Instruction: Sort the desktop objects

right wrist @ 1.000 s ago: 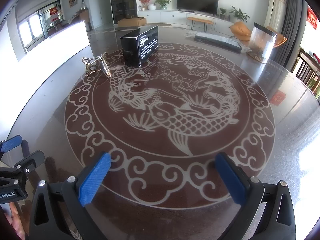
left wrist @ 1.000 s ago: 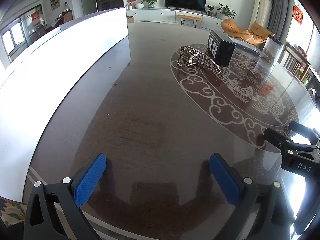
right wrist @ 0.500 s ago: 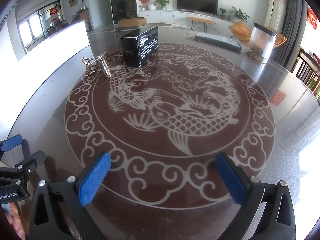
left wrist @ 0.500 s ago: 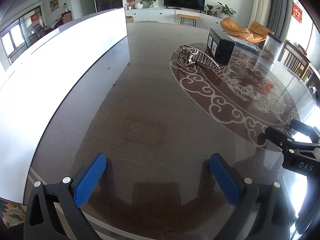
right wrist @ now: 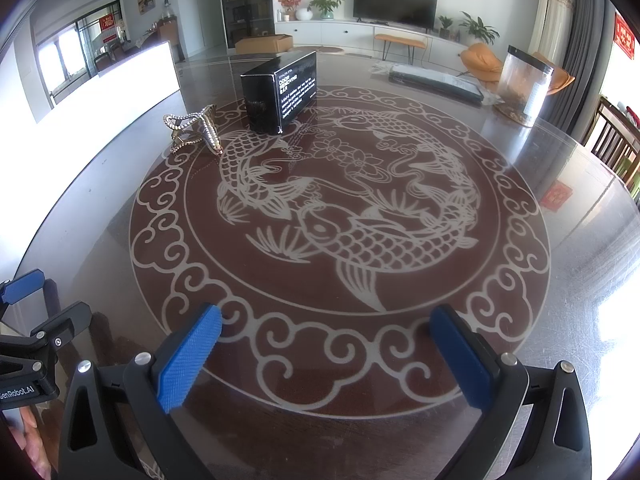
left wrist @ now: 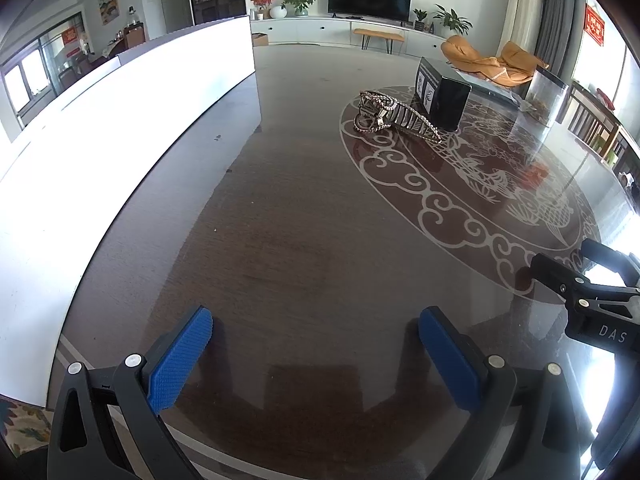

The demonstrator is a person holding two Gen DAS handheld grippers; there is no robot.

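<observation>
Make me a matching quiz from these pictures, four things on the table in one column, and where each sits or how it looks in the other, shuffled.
Things:
1. black box
2. rhinestone hair clip
3. clear container
4. left gripper

Descriptions:
A. jaws open, nothing between them
B. stands far right, dark rim on top
C. on the medallion's left rim
D. white lettering on its side

Pairs: 1-D, 2-C, 3-B, 4-A

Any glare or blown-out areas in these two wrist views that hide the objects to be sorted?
Left wrist view: the white panel is overexposed and window glare washes out the table at far right; the hair clip and black box stay clear. Right wrist view: glare bleaches the right table edge, yet both objects read sharply; fisheye bending curves the room edges.
</observation>
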